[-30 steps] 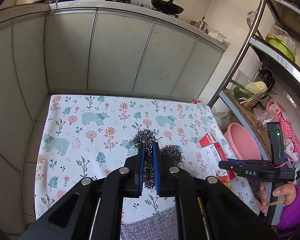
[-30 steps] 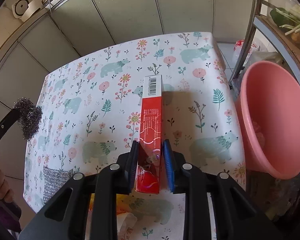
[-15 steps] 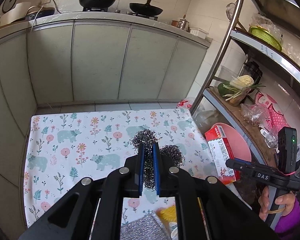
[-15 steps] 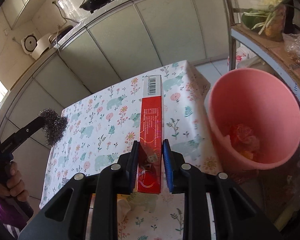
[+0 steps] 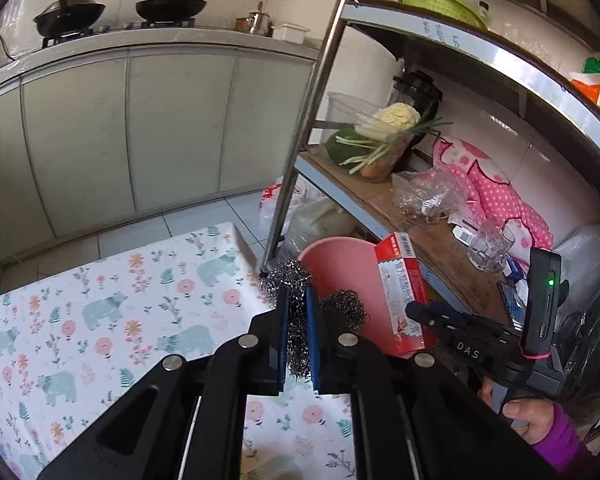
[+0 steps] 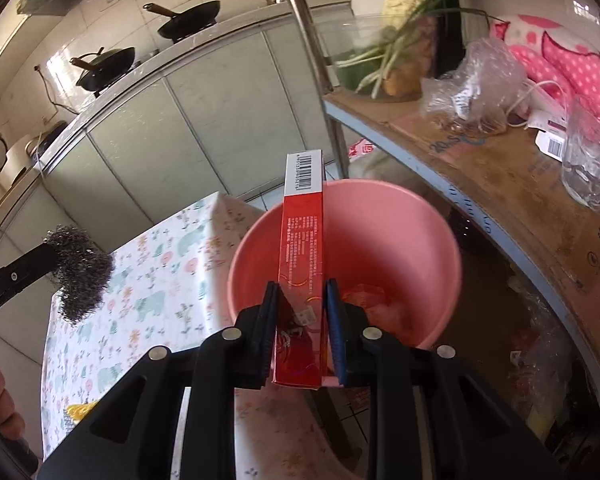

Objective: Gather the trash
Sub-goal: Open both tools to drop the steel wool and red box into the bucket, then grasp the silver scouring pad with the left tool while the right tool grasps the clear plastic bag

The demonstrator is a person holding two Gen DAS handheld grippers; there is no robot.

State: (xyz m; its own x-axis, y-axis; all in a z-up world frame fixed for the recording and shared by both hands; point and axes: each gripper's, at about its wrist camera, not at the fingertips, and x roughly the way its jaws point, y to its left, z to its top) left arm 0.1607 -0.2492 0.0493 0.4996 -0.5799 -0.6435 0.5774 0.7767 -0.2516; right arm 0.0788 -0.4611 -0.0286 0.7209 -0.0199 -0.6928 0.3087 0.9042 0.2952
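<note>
Black hand-held gripper (image 5: 297,340), blue pads, silver screws; purple sleeve (image 5: 564,440).

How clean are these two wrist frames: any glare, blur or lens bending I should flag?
Left wrist view: strong fisheye bending, with the shelf rail curved; dark vignette in the corners; the steel wool reads sharp. Right wrist view: sun glare washes out the wall tiles and the clear bag; slight smear on the pink bucket rim, yet the barcode on the red box stays legible.

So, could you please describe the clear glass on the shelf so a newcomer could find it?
Find the metal rack beside the flowered table. On its cardboard-lined lower shelf, past the crumpled plastic bag, stands the glass. It is the only see-through, empty cup there.
</note>
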